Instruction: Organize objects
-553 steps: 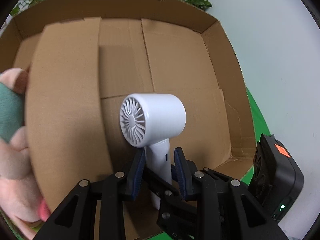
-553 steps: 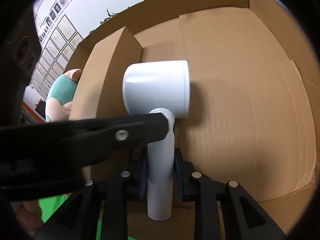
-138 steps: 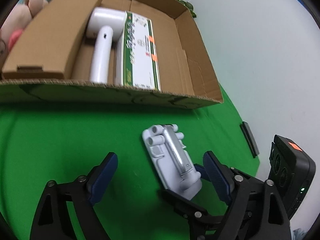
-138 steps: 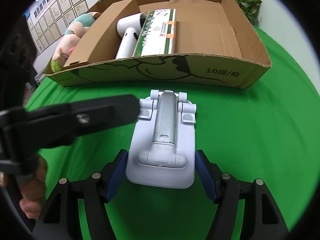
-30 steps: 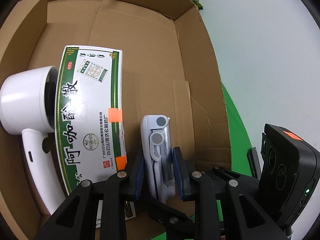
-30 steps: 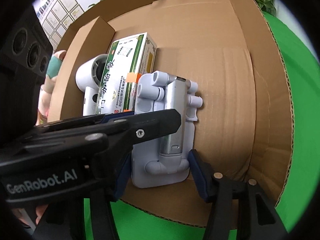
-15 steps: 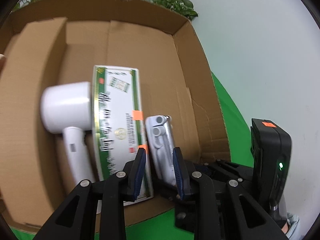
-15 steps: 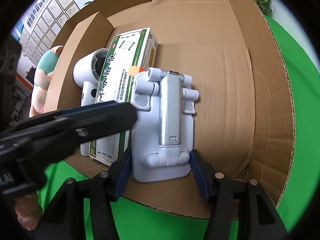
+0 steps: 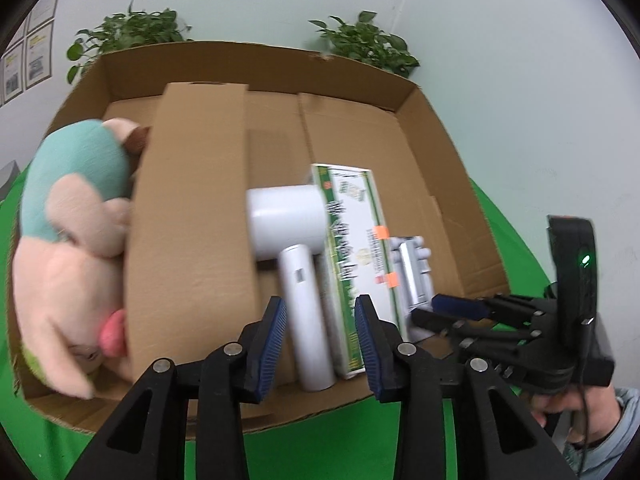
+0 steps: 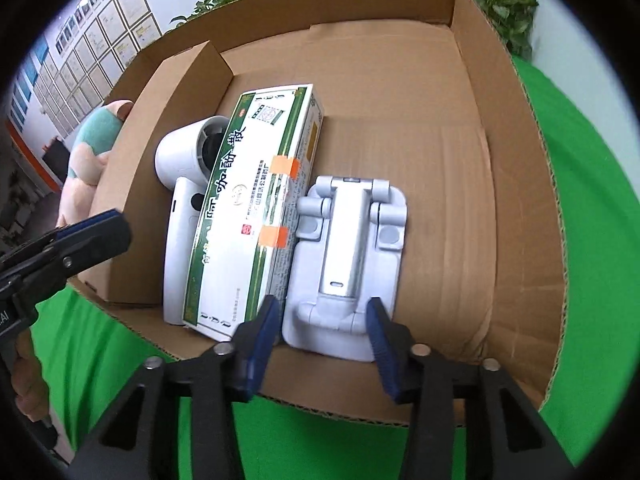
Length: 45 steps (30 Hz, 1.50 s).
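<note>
Green felt (image 10: pixel 580 200), corrugated cardboard box (image 10: pixel 520 184); both grippers' ribbed blue fingers (image 10: pixel 376 344) empty.

Left gripper (image 9: pixel 321 340) and right gripper (image 10: pixel 322 342): black angular arms, silver screws, ribbed blue pads. Right unit: green LED, black cable. Light blue-grey sleeve (image 9: pixel 612 426).

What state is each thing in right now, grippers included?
Cardboard box: open-topped, on the green cloth.
Hair dryer: lying flat in the box.
Medicine carton: lying between dryer and stand.
Folding stand: folded flat, lying released.
Plush toy: behind the divider.
Left gripper: empty, opening.
Right gripper: empty, closing.
</note>
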Motion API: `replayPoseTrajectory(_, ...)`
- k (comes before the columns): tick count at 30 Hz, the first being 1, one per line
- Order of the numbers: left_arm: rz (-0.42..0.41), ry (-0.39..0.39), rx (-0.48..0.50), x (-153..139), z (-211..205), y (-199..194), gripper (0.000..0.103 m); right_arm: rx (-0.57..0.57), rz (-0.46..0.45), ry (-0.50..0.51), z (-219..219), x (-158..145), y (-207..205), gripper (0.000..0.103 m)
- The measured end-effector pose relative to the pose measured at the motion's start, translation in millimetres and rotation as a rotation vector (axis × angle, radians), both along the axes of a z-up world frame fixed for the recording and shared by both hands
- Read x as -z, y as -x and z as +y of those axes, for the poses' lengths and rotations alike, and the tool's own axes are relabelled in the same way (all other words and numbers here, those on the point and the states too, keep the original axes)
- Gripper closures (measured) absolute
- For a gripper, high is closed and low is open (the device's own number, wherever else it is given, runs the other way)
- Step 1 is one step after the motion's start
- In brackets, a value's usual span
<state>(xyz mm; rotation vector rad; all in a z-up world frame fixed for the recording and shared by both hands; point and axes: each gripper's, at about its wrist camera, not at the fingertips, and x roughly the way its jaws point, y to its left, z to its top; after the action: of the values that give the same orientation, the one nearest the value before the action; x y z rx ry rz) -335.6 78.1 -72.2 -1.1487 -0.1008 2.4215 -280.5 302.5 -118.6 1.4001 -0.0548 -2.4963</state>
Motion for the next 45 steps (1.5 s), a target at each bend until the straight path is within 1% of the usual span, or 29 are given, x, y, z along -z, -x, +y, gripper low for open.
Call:
replayPoseTrajectory(1,0.008,0.004,-0.01,1,-6,-2,0.067,0.001,0.006,0.004,-8,-2,-4,0.073)
replayPoseTrajectory(3,0.024,0.005,-0.024,3,-16,-3,0.066,0.01,0.039,-0.028,-14,-9,-6,0.073)
replayPoseTrajectory(4,0.038,0.006,-0.034,4,-21,-5,0.064,0.005,0.065,-0.046,-16,-14,-9,0.073)
replayPoseTrajectory(5,0.047,0.009,-0.041,3,-25,-7,0.061,-0.01,0.088,-0.04,-20,-18,-9,0.073)
replayPoseTrajectory(6,0.06,0.012,-0.052,3,-29,-9,0.059,-0.03,0.103,-0.021,-25,-21,-10,0.069)
replayPoseTrajectory(7,0.067,0.013,-0.063,3,-33,-11,0.057,-0.046,0.114,-0.018,-28,-25,-9,0.058)
replayPoseTrajectory(8,0.069,0.011,-0.071,3,-37,-13,0.056,-0.057,0.124,-0.031,-35,-27,-8,0.052)
replayPoseTrajectory(9,0.068,0.01,-0.077,4,-41,-13,0.056,-0.066,0.128,-0.043,-38,-26,-9,0.043)
replayPoseTrajectory(10,0.068,0.012,-0.082,4,-42,-14,0.056,-0.068,0.122,-0.051,-43,-24,-6,0.042)
replayPoseTrajectory(13,0.076,0.018,-0.097,8,-46,-14,0.055,-0.037,0.074,-0.067,-52,-8,0,0.042)
replayPoseTrajectory(15,0.082,0.021,-0.104,8,-49,-16,0.052,-0.025,0.06,-0.077,-59,0,3,0.041)
replayPoseTrajectory(16,0.085,0.025,-0.106,8,-50,-17,0.052,-0.021,0.068,-0.081,-62,1,-3,0.039)
replayPoseTrajectory(19,0.097,0.035,-0.108,9,-51,-20,0.052,-0.014,0.087,-0.105,-64,3,-7,0.039)
replayPoseTrajectory(23,0.123,0.052,-0.125,10,-51,-24,0.046,-0.013,0.078,-0.113,-68,2,-2,0.039)
replayPoseTrajectory(27,0.153,0.077,-0.14,10,-52,-29,0.046,-0.011,0.073,-0.113,-64,2,-3,0.039)
replayPoseTrajectory(29,0.179,0.093,-0.15,9,-52,-33,0.041,-0.007,0.071,-0.112,-62,2,-4,0.039)
replayPoseTrajectory(30,0.2,0.103,-0.162,8,-53,-36,0.036,-0.006,0.073,-0.113,-62,2,-5,0.039)
replayPoseTrajectory(32,0.25,0.117,-0.191,6,-55,-41,0.032,-0.001,0.083,-0.104,-60,0,-8,0.039)
replayPoseTrajectory(33,0.27,0.12,-0.199,6,-56,-44,0.032,0.002,0.099,-0.086,-58,-2,-10,0.033)
replayPoseTrajectory(34,0.292,0.131,-0.212,6,-56,-46,0.03,0.006,0.115,-0.074,-57,-4,-13,0.022)
replayPoseTrajectory(35,0.305,0.142,-0.224,7,-56,-47,0.027,0.017,0.148,-0.062,-55,-7,-19,0.018)
replayPoseTrajectory(36,0.326,0.16,-0.248,9,-57,-49,0.025,0.028,0.18,-0.055,-54,-11,-23,0.017)
replayPoseTrajectory(38,0.355,0.164,-0.27,11,-58,-53,0.019,0.058,0.256,-0.044,-52,-16,-33,0.012)
replayPoseTrajectory(39,0.369,0.164,-0.283,13,-59,-55,0.013,0.084,0.291,-0.041,-49,-17,-38,0.004)
replayPoseTrajectory(40,0.382,0.169,-0.297,15,-59,-56,0.008,0.117,0.325,-0.038,-48,-16,-42,0.0)
replayPoseTrajectory(41,0.397,0.174,-0.311,17,-59,-58,0.001,0.157,0.362,-0.032,-43,-15,-51,0.0)
replayPoseTrajectory(42,0.421,0.178,-0.329,19,-58,-61,0.001,0.178,0.381,-0.027,-44,-11,-43,0.0)
replayPoseTrajectory(43,0.432,0.178,-0.333,20,-58,-62,0.001,0.19,0.391,-0.028,-41,-11,-55,0.0)
replayPoseTrajectory(45,0.439,0.188,-0.339,25,-55,-64,0.001,0.21,0.419,-0.043,-50,-16,-63,0.0)
